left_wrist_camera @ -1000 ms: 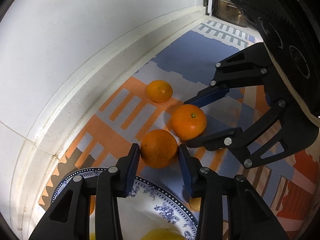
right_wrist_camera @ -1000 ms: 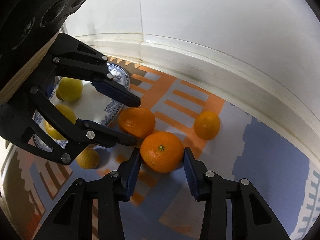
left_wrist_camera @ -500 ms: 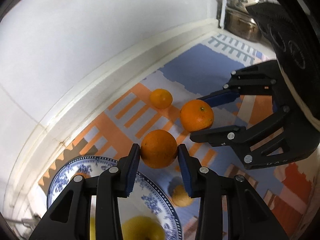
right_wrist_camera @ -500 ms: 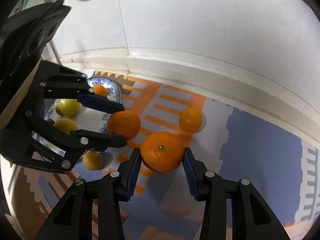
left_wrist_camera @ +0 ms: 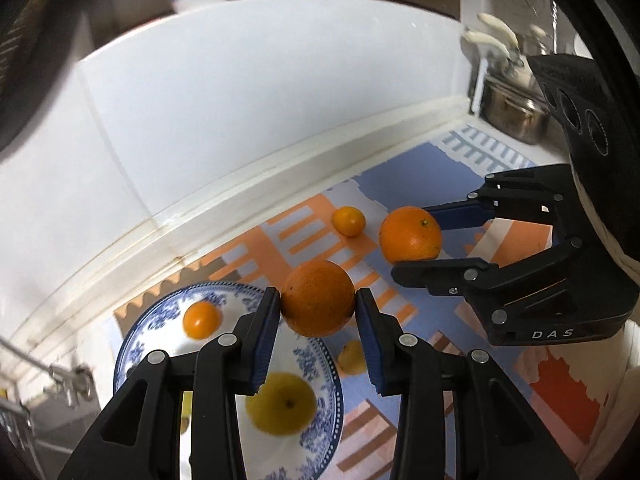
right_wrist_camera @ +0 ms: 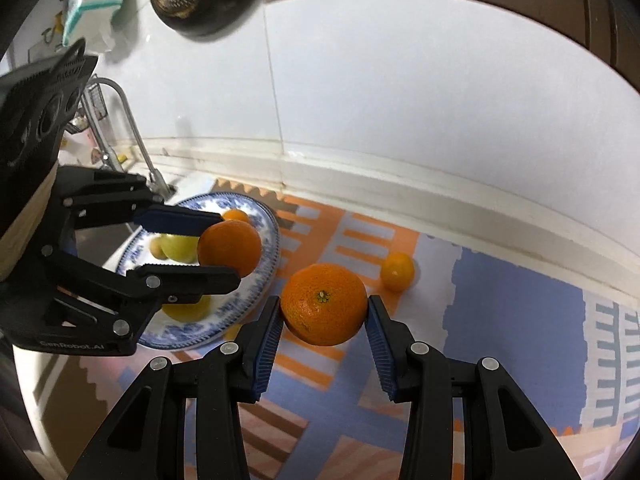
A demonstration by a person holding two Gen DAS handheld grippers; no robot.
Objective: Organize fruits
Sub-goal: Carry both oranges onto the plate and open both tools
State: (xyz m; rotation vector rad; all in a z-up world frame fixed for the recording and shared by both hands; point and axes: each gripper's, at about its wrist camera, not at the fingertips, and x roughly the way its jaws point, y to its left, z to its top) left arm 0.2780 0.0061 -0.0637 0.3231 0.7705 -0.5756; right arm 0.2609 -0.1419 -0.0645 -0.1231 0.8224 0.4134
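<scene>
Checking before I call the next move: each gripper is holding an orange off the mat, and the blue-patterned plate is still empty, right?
Not quite. Both grips are as you say: the left gripper holds one orange and the right gripper another orange. But the plate is not empty: the left wrist view shows a small orange fruit and a yellow fruit on it.
</scene>
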